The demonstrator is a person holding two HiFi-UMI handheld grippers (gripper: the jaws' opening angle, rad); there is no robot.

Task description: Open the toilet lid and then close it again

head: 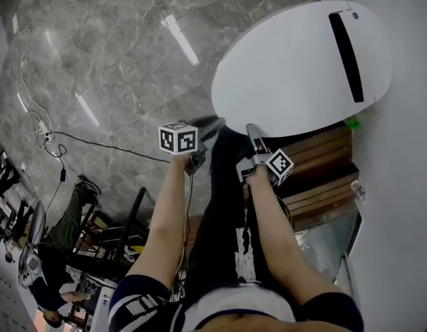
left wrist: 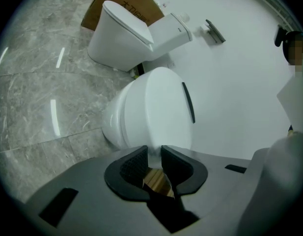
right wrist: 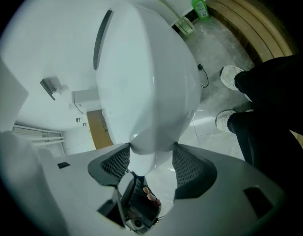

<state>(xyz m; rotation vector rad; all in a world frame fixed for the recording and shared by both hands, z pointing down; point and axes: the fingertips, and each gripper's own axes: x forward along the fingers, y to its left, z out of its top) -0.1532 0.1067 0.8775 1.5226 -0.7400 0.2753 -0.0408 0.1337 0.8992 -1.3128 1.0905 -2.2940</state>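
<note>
Opening appears pending: the white oval plastic toilet lid point(head: 289, 61) lies shut, the right gripper point(right wrist: 151, 155) gapes around its front rim, the left gripper point(left wrist: 154, 160) stands narrowly apart and empty, so clamping and lifting should come next.

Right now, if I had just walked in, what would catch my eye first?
The big white oval toilet lid, shut, with a black strip near its wall end, fills the upper right of the head view. At its front edge are the left claw and the right claw. In the left gripper view, a second toilet stands further along the wall.
</note>
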